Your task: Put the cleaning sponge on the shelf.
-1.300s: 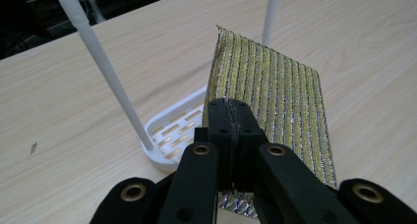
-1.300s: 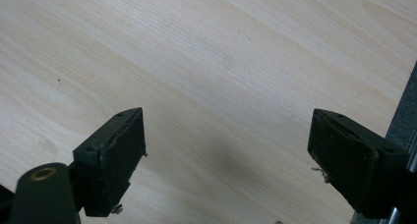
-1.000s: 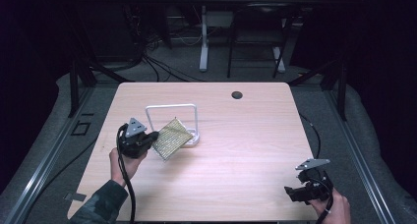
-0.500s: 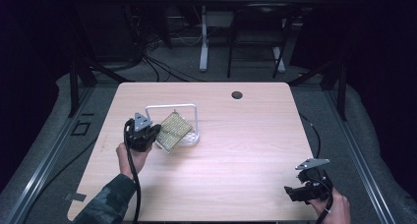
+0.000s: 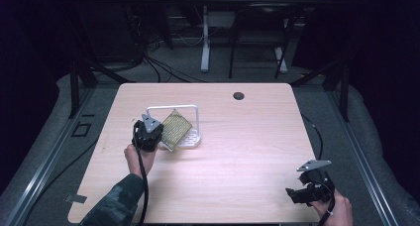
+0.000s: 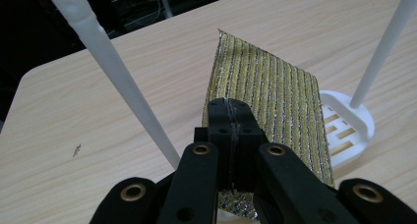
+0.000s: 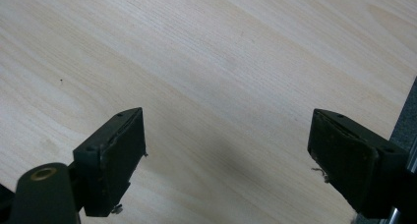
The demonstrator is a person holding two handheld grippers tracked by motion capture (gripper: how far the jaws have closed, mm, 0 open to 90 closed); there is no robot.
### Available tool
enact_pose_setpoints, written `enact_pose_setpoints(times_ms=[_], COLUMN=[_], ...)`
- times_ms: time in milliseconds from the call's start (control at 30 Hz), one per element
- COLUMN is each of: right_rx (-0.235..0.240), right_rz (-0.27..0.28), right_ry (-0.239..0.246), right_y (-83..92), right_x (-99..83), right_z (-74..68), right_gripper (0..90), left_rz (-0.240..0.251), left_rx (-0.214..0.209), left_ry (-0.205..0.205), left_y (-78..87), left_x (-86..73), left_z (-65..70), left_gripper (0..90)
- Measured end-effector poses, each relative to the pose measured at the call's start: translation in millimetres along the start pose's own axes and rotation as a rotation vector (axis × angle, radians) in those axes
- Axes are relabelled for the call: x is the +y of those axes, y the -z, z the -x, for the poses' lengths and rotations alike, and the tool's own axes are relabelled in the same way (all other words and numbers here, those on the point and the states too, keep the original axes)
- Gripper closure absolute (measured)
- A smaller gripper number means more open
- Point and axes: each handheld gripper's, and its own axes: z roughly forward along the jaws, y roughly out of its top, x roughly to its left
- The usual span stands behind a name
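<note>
A square gold, ribbed cloth (image 5: pixel 176 128) (image 6: pixel 268 101) is pinched at one corner by my left gripper (image 5: pixel 159 135) (image 6: pixel 230 121), whose jaws are pressed together on it. The cloth hangs tilted over the white rack (image 5: pixel 192 137) (image 6: pixel 346 128), between its thin white frame bars (image 6: pixel 115 69). My right gripper (image 5: pixel 292 195) (image 7: pixel 226 160) rests low over the bare table (image 5: pixel 247 137) at the near right corner, jaws wide apart with nothing between them.
A dark round hole (image 5: pixel 238 95) sits in the tabletop near the far edge. The table's right edge (image 7: pixel 405 121) lies close to my right gripper. Cables and desk legs stand on the dark floor beyond the table.
My left gripper has carried the gold cloth to the right and down, from beside the rack to over its base. The right gripper has stayed where it was.
</note>
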Motion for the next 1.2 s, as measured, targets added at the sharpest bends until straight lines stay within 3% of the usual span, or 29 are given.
enact_pose_setpoints(times_ms=[167, 300, 467, 767, 1000, 1200], right_rx=[-0.004, -0.005, 0.0, -0.004, 0.0, -0.002], right_rz=[-0.001, 0.001, -0.005, -0.004, -0.002, -0.001], right_ry=[0.005, 0.006, 0.01, 0.018, 0.012, 0.013], right_y=[0.2, 0.9, 0.7, 0.6, 1.6, 2.1], right_x=[0.7, 0.7, 0.6, 0.7, 0.4, 0.3], right_z=[-1.2, -2.2, -1.8, -2.5, -2.4, -2.4], right_gripper=[13.9, 13.9, 13.9, 13.9, 13.9, 14.0], left_rz=[-0.031, -0.079, -0.119, -0.131, -0.127, -0.107], left_rx=[0.023, 0.015, 0.005, -0.015, -0.055, -0.108], left_ry=[0.005, -0.012, -0.005, -0.018, -0.015, 0.016], left_y=[-11.3, -19.2, -24.4, -27.9, -22.8, -9.6], left_x=[-3.9, -8.6, -10.6, -13.2, -11.6, -7.9], left_z=[2.4, 5.4, 6.5, 8.7, 8.8, 2.2], left_gripper=[89.4, 88.7, 88.0, 87.1, 75.3, 57.5])
